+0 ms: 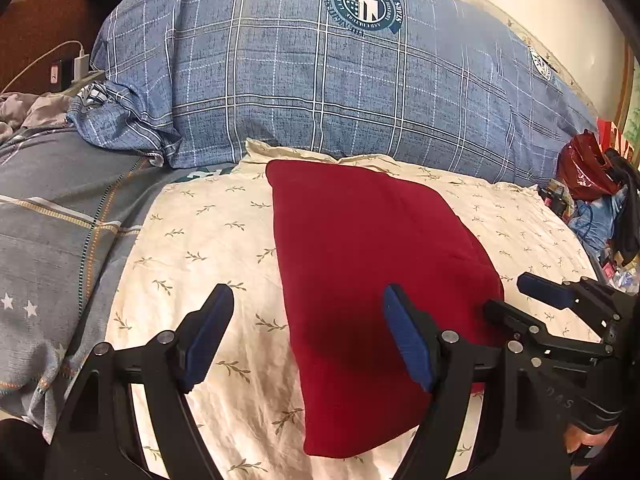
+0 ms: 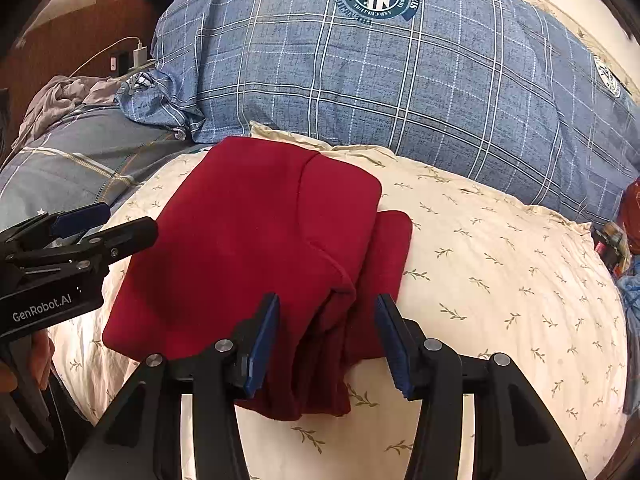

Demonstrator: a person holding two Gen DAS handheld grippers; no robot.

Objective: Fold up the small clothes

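A dark red garment [image 1: 368, 280] lies folded into a flat block on a cream pillow with a leaf print [image 1: 200, 248]. My left gripper [image 1: 308, 332] is open and empty, low over the garment's near left edge. My right gripper [image 1: 508, 292] shows at the right of the left wrist view, open, at the garment's right edge. In the right wrist view the garment [image 2: 248, 248] has a folded flap and a sleeve end at its near right corner. My right gripper [image 2: 326, 340] is open, its jaws on either side of that bunched corner. The left gripper [image 2: 120, 224] is open at the left.
A big blue plaid duvet [image 1: 320, 80] is heaped behind the pillow. A grey striped blanket [image 1: 52, 232] lies to the left. A red bag and clutter [image 1: 588, 168] sit at the right edge. A charger and cable [image 1: 80, 64] are at the far left.
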